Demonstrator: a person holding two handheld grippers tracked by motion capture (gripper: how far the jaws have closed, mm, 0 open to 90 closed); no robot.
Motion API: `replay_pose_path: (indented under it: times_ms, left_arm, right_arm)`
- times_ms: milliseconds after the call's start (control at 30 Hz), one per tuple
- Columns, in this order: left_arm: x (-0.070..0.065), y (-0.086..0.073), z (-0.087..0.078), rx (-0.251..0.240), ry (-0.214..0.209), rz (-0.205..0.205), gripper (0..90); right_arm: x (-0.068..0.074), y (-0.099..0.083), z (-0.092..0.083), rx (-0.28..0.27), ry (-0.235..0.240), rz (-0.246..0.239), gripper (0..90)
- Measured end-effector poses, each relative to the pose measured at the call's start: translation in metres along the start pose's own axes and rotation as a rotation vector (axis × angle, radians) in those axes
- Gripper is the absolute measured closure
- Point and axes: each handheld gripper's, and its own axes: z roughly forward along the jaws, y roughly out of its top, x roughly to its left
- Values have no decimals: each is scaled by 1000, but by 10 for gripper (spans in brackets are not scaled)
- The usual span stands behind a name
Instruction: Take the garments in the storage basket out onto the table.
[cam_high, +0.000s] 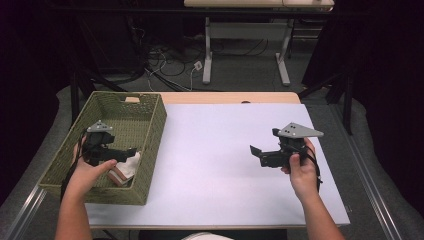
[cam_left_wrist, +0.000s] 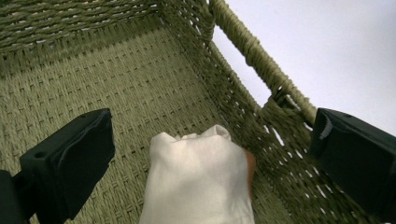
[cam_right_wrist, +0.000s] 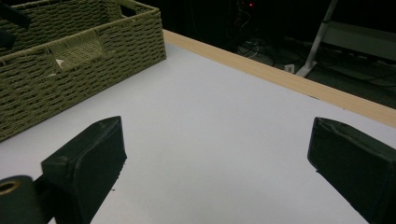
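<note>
The white crumpled cloth bundle (cam_left_wrist: 198, 179) is located inside the olive woven wicker basket (cam_left_wrist: 140, 84), directly ahead of and between the spread, empty jaws of the left gripper (cam_left_wrist: 210, 154), while the right gripper (cam_high: 260, 155), likewise released, is held well apart.

Your basket (cam_high: 150, 125) of rough woven fibre, soft white cloth (cam_left_wrist: 196, 182) inside it, smooth matt table (cam_high: 225, 150) beside it, pale wood edging.
</note>
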Motion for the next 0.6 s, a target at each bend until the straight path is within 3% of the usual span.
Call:
replay_pose_path:
  times_ms: [233, 600]
  left_arm:
    - [6, -5, 8, 43, 13, -10, 89]
    - [11, -11, 22, 75, 23, -1, 122]
  right_arm:
    - [-1, -1, 1, 7, 1, 3, 40]
    - [-2, -2, 2, 5, -2, 1, 41]
